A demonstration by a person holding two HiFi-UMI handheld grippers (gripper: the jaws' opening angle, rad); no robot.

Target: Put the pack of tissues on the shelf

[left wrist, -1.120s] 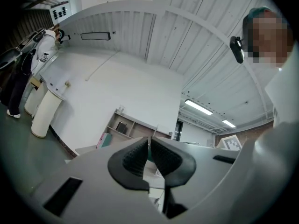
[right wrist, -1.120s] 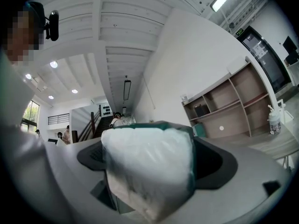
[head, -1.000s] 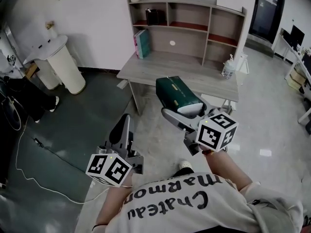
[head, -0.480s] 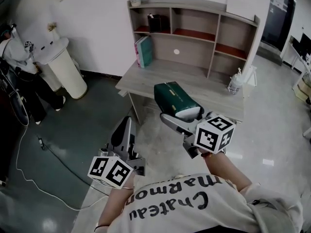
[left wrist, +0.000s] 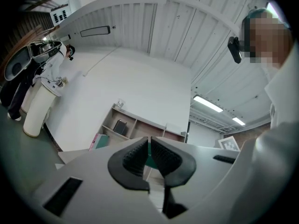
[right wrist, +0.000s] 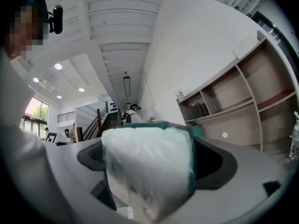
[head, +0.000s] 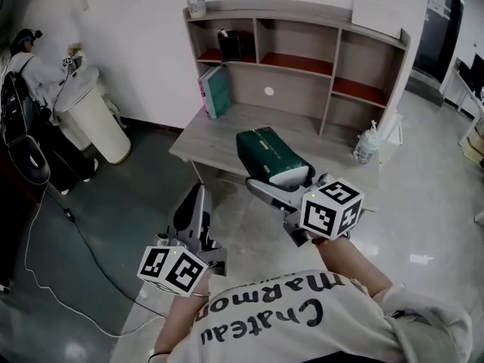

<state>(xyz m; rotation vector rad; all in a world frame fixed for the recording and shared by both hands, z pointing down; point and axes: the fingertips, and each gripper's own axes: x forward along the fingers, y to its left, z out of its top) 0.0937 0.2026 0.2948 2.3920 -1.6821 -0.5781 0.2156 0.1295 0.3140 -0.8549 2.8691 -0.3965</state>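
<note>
The pack of tissues [head: 269, 154] is a dark green block with a white end. My right gripper [head: 281, 181] is shut on it and holds it in the air in front of the desk [head: 204, 144]. Seen through the right gripper view, the tissue pack [right wrist: 149, 167] fills the space between the jaws. The wooden shelf [head: 302, 59] stands on the desk against the wall, with several open compartments. My left gripper [head: 192, 205] hangs lower and to the left over the floor, shut and holding nothing, as the left gripper [left wrist: 149, 155] shows close up.
On the desk stand a teal and pink book [head: 212, 91] leaning at the shelf's left and a clear bottle [head: 365, 145] at the right. A black box [head: 228, 47] sits in an upper shelf compartment. A white cylinder bin [head: 91, 116] and a person [head: 26, 119] are at the left.
The view has shifted so the desk and shelf sit closer and more centred. The right gripper with the tissue pack has come nearer to the desk's front edge. The left gripper has hardly moved.
</note>
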